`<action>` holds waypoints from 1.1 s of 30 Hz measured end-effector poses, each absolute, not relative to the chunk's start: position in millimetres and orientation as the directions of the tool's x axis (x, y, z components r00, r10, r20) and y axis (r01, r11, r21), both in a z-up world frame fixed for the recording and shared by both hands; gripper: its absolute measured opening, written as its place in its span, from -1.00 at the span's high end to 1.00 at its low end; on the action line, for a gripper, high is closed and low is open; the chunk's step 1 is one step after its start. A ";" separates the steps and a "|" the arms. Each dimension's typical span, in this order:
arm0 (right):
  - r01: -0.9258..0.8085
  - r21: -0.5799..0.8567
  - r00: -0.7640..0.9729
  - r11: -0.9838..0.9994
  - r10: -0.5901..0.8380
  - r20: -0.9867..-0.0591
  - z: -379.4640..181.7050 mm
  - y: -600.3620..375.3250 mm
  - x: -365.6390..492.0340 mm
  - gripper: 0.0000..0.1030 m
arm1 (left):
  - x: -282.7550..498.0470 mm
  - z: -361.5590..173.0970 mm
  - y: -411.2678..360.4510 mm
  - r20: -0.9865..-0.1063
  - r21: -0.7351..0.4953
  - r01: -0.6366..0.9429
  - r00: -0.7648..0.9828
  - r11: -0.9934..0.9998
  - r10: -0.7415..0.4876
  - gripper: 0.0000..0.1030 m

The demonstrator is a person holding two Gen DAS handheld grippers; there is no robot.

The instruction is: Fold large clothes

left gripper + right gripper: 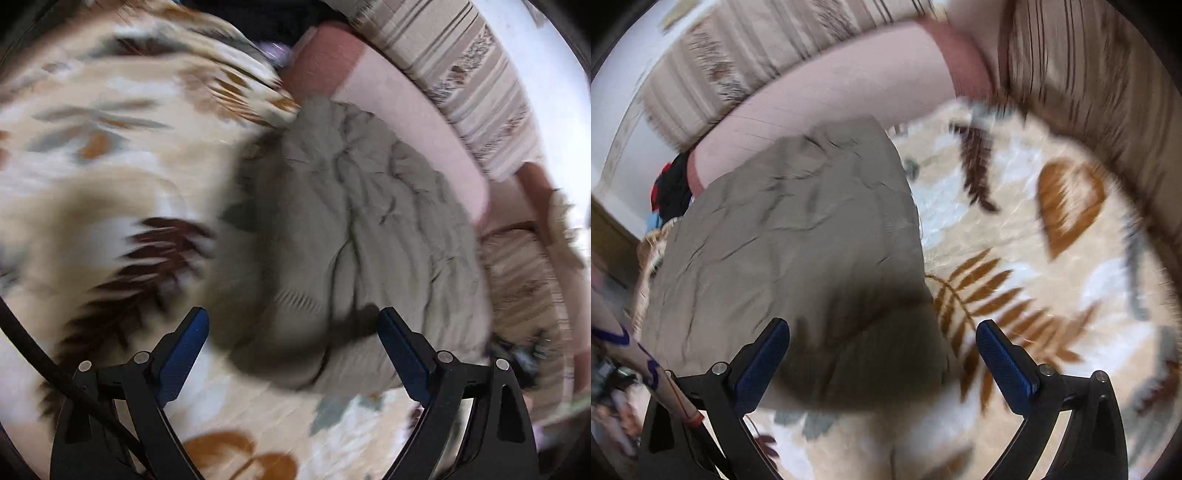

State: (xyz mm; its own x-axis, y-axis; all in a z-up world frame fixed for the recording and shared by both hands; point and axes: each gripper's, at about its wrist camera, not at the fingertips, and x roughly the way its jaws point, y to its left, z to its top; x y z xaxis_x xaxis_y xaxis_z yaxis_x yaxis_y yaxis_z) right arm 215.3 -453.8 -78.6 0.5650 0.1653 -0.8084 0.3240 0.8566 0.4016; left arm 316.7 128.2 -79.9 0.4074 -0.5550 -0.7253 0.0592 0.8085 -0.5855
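Note:
A grey-olive garment [351,229] lies crumpled and partly folded on a cream blanket with leaf print [110,166]. My left gripper [293,339] is open and empty, just above the garment's near edge. In the right wrist view the same garment [798,236] lies flatter, with a folded near edge in shadow. My right gripper [882,350] is open and empty over that near edge, its right finger over the leaf-print blanket [1052,277]. Both views are motion-blurred.
A pink cushion or pillow [406,103] lies behind the garment, also in the right wrist view [831,85]. A striped beige sofa back [461,66] rises behind it. A dark pile of clothes [670,188] sits at the left.

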 end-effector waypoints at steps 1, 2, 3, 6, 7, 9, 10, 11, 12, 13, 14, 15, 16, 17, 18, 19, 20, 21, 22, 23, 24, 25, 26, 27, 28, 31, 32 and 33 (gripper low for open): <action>0.325 0.420 0.556 0.847 0.188 -0.810 -85.7 -457.5 221.5 -0.99 | 325.1 -84.4 124.7 -0.706 -0.611 0.080 0.394 0.787 -0.589 -0.78; 0.318 0.450 0.551 0.834 0.224 -0.804 -94.2 -461.1 230.0 -0.99 | 330.0 -86.8 121.6 -0.693 -0.627 0.095 0.387 0.773 -0.609 -0.78; 0.303 0.485 0.550 0.820 0.265 -0.792 -100.6 -462.9 237.7 -1.00 | 338.3 -91.5 115.4 -0.669 -0.651 0.125 0.372 0.749 -0.644 -0.78; 0.253 0.561 0.538 0.788 0.367 -0.759 -114.0 -460.8 256.0 -1.00 | 357.0 -105.5 91.6 -0.658 -0.671 0.184 0.297 0.718 -0.692 -0.97; 0.231 0.582 0.529 0.779 0.401 -0.748 -118.4 -458.3 263.2 -1.00 | 361.2 -109.5 83.0 -0.667 -0.664 0.191 0.284 0.723 -0.689 -1.00; 0.211 0.604 0.508 0.768 0.442 -0.739 -127.9 -451.7 276.2 -1.00 | 365.4 -111.7 72.5 -0.695 -0.637 0.188 0.279 0.747 -0.663 -1.00; 0.212 0.612 0.506 0.762 0.451 -0.735 -129.9 -450.0 279.1 -1.00 | 365.6 -110.0 69.9 -0.700 -0.635 0.182 0.276 0.751 -0.659 -1.00; 0.217 0.633 0.512 0.743 0.465 -0.722 -130.6 -449.1 280.8 -0.97 | 363.5 -106.4 68.4 -0.689 -0.650 0.178 0.270 0.739 -0.672 -0.84; 0.219 0.664 0.523 0.715 0.488 -0.699 -129.3 -449.6 280.3 -0.80 | 360.7 -101.6 67.7 -0.679 -0.662 0.181 0.266 0.727 -0.685 -0.58; 0.218 0.686 0.529 0.694 0.507 -0.680 -127.5 -450.8 278.6 -0.70 | 355.7 -93.1 66.9 -0.675 -0.662 0.189 0.270 0.725 -0.687 -0.50; 0.211 0.711 0.535 0.671 0.529 -0.659 -123.1 -451.2 274.5 -0.50 | 349.5 -83.3 65.6 -0.672 -0.656 0.207 0.276 0.726 -0.687 -0.33; 0.198 0.723 0.541 0.662 0.542 -0.643 -116.4 -450.7 268.3 -0.29 | 343.5 -74.1 64.3 -0.672 -0.648 0.227 0.281 0.727 -0.686 -0.22; 0.178 0.735 0.550 0.655 0.553 -0.626 -108.9 -451.1 261.2 -0.22 | 335.6 -63.8 62.9 -0.670 -0.639 0.247 0.287 0.729 -0.685 -0.20; 0.156 0.744 0.560 0.649 0.562 -0.608 -101.7 -452.2 253.4 -0.13 | 329.4 -56.8 61.7 -0.672 -0.632 0.258 0.289 0.731 -0.682 -0.19; 0.140 0.748 0.568 0.649 0.566 -0.597 -96.2 -451.8 244.8 -0.11 | 322.0 -51.7 59.6 -0.683 -0.615 0.265 0.290 0.742 -0.670 -0.19; 0.139 0.746 0.570 0.651 0.564 -0.598 -95.3 -451.7 240.0 -0.11 | 316.5 -51.0 56.5 -0.705 -0.593 0.263 0.287 0.761 -0.649 -0.19; 0.141 0.738 0.569 0.660 0.556 -0.606 -97.6 -450.9 236.0 -0.11 | 314.3 -54.3 53.3 -0.724 -0.577 0.251 0.284 0.777 -0.629 -0.19; 0.148 0.718 0.560 0.680 0.541 -0.627 -103.6 -449.4 235.0 -0.10 | 315.5 -60.2 51.9 -0.747 -0.554 0.234 0.283 0.799 -0.601 -0.26; 0.160 0.710 0.553 0.686 0.533 -0.640 -109.3 -449.3 236.0 -0.10 | 318.9 -68.1 50.7 -0.778 -0.519 0.213 0.285 0.828 -0.560 -0.34; 0.182 0.708 0.552 0.682 0.525 -0.648 -117.8 -450.2 237.1 -0.18 | 323.6 -74.8 49.5 -0.797 -0.498 0.186 0.285 0.847 -0.532 -0.53; 0.208 0.702 0.561 0.681 0.505 -0.656 -122.8 -451.6 237.1 -0.38 | 328.8 -82.6 49.8 -0.808 -0.495 0.143 0.285 0.857 -0.515 -0.61; 0.239 0.686 0.571 0.687 0.472 -0.671 -123.9 -452.0 236.5 -0.47 | 330.2 -83.7 50.5 -0.809 -0.503 0.117 0.286 0.857 -0.514 -0.61; 0.278 0.661 0.581 0.697 0.426 -0.693 -121.3 -452.1 234.9 -0.63 | 329.4 -80.4 51.0 -0.808 -0.505 0.105 0.291 0.857 -0.512 -0.61; 0.313 0.630 0.586 0.711 0.377 -0.717 -113.7 -452.3 231.7 -0.66 | 324.4 -71.6 51.8 -0.805 -0.495 0.113 0.313 0.862 -0.503 -0.61; 0.330 0.599 0.591 0.730 0.335 -0.734 -105.0 -451.2 227.6 -0.66 | 316.4 -59.8 52.3 -0.806 -0.460 0.144 0.346 0.876 -0.480 -0.61; 0.373 0.413 0.663 0.831 0.073 -0.745 -50.6 -449.5 195.9 -0.67 | 285.7 -29.1 56.8 -0.818 -0.306 0.195 0.447 0.932 -0.362 -0.61; 0.396 0.330 0.676 0.857 -0.029 -0.736 -33.9 -446.6 184.7 -0.68 | 275.0 -20.4 59.5 -0.817 -0.254 0.185 0.485 0.949 -0.313 -0.61; 0.414 0.244 0.685 0.877 -0.124 -0.718 -19.4 -439.0 174.7 -0.68 | 266.3 -13.2 61.1 -0.811 -0.217 0.180 0.513 0.959 -0.280 -0.61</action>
State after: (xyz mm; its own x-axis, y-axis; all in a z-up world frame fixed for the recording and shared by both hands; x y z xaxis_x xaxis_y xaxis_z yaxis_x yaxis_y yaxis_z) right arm 174.7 -439.0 -19.4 0.6848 -0.1238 -0.7181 0.4143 0.8769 0.2438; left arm 266.3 61.1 -13.2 0.5130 -0.2799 -0.8115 0.1798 0.9594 -0.2172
